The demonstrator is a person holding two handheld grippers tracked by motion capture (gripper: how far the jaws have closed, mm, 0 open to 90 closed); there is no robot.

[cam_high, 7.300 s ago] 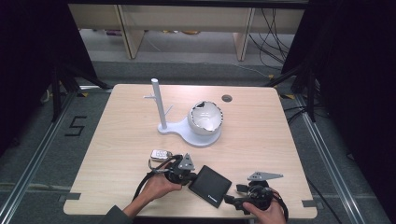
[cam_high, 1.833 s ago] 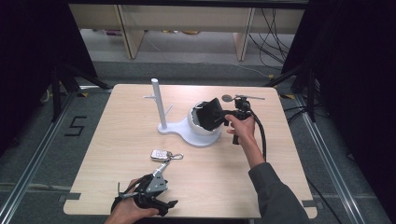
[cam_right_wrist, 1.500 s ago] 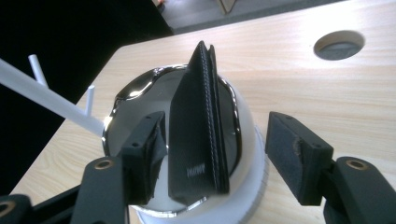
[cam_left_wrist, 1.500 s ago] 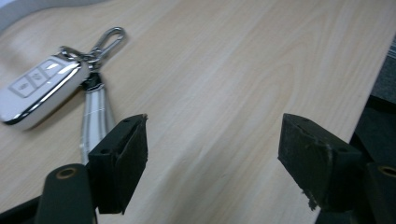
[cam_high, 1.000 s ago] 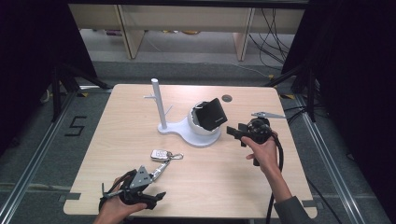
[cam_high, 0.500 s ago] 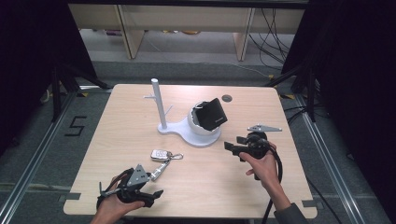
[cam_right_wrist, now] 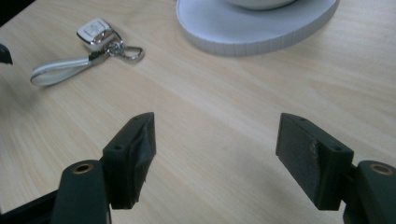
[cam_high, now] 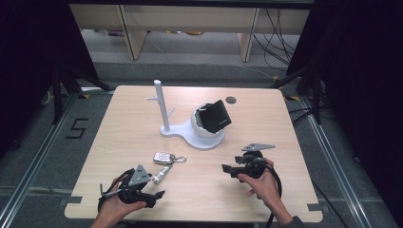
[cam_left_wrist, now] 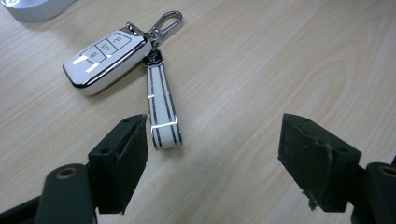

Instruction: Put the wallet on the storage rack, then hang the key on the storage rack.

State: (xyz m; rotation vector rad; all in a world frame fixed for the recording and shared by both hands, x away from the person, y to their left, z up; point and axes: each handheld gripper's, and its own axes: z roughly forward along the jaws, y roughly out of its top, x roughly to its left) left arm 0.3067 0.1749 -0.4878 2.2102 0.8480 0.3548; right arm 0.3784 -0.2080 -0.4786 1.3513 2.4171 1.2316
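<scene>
A black wallet [cam_high: 216, 116] stands tilted in the white bowl [cam_high: 209, 133] of a white stand with an upright pole [cam_high: 160, 104]. A white car key fob [cam_high: 162, 156] [cam_left_wrist: 107, 56] [cam_right_wrist: 95, 31] with a white strap [cam_left_wrist: 161, 107] lies on the table in front of the stand. My left gripper [cam_high: 156, 187] [cam_left_wrist: 215, 130] is open near the table's front edge, its left jaw just beside the strap's end. My right gripper [cam_high: 227, 170] [cam_right_wrist: 215, 130] is open over bare wood right of the fob. Its jaws have just been opening, with nothing between them.
The stand's flat base [cam_right_wrist: 261, 23] lies just beyond my right gripper. A small dark round hole [cam_high: 231, 100] sits near the table's far edge. Black frame posts and cables flank the wooden table [cam_high: 285, 128]; the front edge is close under both hands.
My right gripper let go of the wallet in the bowl, then drew back toward the front edge and lower, jaws wider. My left gripper has stayed by the strap.
</scene>
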